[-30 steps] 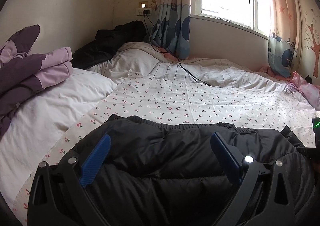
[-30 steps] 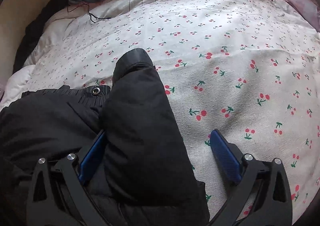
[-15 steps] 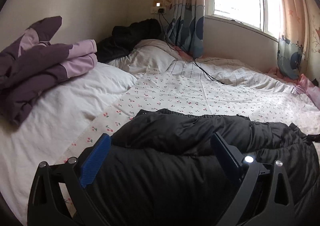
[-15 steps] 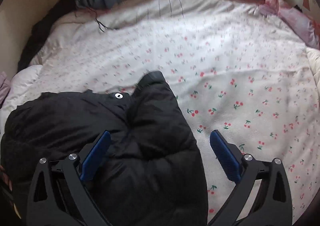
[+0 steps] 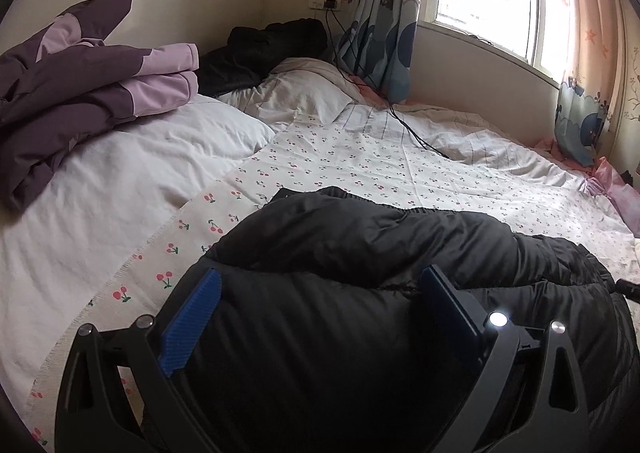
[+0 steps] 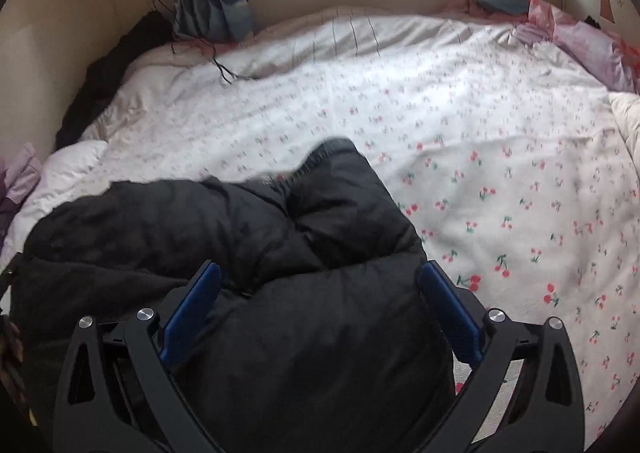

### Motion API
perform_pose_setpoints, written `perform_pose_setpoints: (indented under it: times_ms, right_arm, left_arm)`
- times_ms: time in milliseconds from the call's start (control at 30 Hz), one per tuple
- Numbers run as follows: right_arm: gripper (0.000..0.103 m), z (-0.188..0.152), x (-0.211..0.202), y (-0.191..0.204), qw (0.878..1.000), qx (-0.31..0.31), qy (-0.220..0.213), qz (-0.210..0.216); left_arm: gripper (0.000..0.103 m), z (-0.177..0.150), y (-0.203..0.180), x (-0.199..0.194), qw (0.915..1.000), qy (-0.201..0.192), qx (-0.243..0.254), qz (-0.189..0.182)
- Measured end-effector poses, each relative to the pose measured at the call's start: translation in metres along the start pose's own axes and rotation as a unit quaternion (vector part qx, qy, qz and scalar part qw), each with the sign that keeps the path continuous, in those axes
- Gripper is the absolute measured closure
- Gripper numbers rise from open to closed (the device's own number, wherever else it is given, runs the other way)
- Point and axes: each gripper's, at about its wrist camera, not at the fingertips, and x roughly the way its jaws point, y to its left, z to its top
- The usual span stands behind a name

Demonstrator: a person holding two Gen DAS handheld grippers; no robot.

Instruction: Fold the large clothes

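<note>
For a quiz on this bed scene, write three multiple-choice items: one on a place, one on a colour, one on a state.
1. Where does the purple jacket lie?
A. on the white pillow at the left of the bed
B. on the windowsill
C. under the black puffer jacket

2. What colour are the pads on the left claw?
A. red
B. blue
C. white

3. How do the jaws of the right claw stand?
A. shut on a cable
B. shut with nothing between them
C. wide open, with jacket fabric between them

Answers:
1. A, since the left wrist view shows it heaped on the white pillow.
2. B, since both pads show blue against the black frame.
3. C, since the pads stand far apart on either side of the black puffer jacket.
</note>
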Motion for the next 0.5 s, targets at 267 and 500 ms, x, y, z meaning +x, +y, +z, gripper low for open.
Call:
perform_pose_setpoints:
  times_ms: [267, 500]
  right_arm:
    - [0.007, -0.013, 0.008, 0.001, 1.0, -0.005, 0.023, -0.008]
    - [0.007, -0.024, 0.017, -0.009, 0.999, 0.013, 0.041, -0.006]
  left_arm:
    - [0.007, -0.001, 0.001, -0.002, 0.9999, -0.001, -0.005, -0.009]
    - [0.007, -0.002, 0.003, -0.002, 1.0, 0.0, -0.003, -0.007]
